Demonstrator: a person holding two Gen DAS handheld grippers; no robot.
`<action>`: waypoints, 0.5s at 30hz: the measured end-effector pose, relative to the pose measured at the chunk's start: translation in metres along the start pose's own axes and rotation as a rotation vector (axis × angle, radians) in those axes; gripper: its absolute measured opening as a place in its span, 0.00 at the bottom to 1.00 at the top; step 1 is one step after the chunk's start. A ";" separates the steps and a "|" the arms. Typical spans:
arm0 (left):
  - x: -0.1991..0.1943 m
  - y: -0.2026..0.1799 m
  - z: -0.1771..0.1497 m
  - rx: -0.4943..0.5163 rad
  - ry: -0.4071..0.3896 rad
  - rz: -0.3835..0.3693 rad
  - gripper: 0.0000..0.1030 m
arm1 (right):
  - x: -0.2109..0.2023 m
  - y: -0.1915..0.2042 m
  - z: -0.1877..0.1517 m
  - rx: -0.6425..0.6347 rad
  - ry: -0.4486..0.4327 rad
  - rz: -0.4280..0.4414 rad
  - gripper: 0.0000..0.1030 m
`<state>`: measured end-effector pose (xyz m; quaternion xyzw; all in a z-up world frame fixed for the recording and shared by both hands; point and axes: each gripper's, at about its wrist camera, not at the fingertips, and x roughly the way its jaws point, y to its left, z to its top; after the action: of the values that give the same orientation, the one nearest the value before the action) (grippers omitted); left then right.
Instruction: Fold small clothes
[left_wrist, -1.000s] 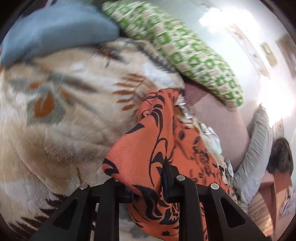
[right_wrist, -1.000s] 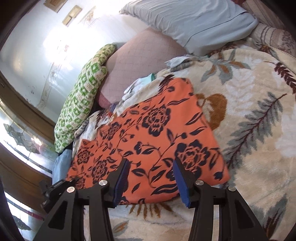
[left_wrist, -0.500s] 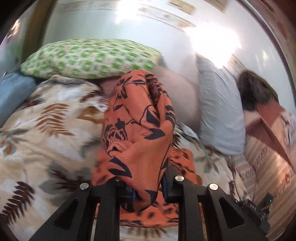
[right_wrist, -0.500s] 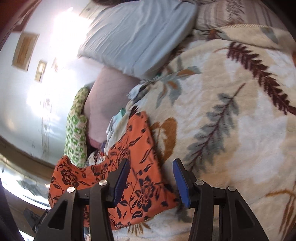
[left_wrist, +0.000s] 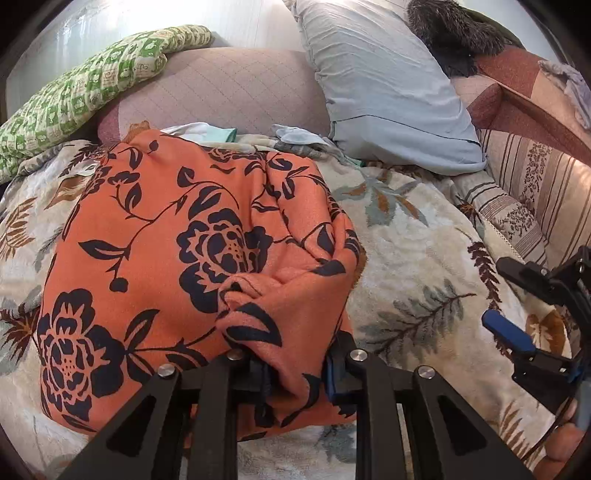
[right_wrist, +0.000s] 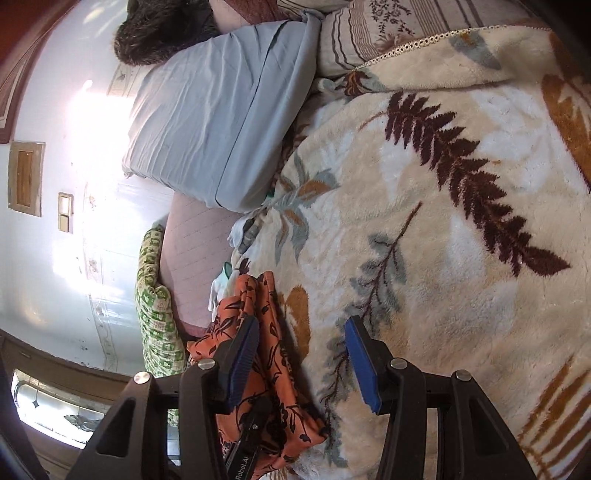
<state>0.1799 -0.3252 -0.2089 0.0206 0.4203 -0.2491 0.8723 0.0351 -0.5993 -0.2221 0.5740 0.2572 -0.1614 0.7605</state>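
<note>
Gripping a bunched fold of the orange floral garment (left_wrist: 177, 236), left gripper (left_wrist: 295, 369) jaws clamped on the cloth, garment spread over the leaf-patterned blanket (left_wrist: 413, 258) on the bed, right gripper (right_wrist: 301, 363) jaws apart and empty, just beside the garment's edge, grey pillow (left_wrist: 388, 81) behind.

Orange garment (left_wrist: 166, 236), black flowers

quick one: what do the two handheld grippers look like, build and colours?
Both match: the left gripper and right gripper have matte black, angular plastic fingers with triangular cut-outs and round silver screw heads. Blue ribbed pads line the inner faces of the fingers. White "Robot.AI" lettering shows on a black part in the right wrist view. No cables or sleeves visible.
</note>
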 end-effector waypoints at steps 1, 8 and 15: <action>-0.002 0.000 0.002 -0.005 0.001 0.001 0.20 | 0.000 0.001 0.000 0.001 0.001 0.004 0.51; -0.005 -0.023 -0.001 0.100 0.044 -0.067 0.52 | -0.002 0.008 -0.005 -0.019 0.017 0.029 0.51; -0.068 0.032 0.017 0.079 -0.069 -0.110 0.68 | -0.011 0.036 -0.005 -0.143 -0.011 0.041 0.51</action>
<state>0.1715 -0.2729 -0.1534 0.0231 0.3805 -0.3137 0.8697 0.0449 -0.5847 -0.1883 0.5225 0.2519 -0.1303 0.8041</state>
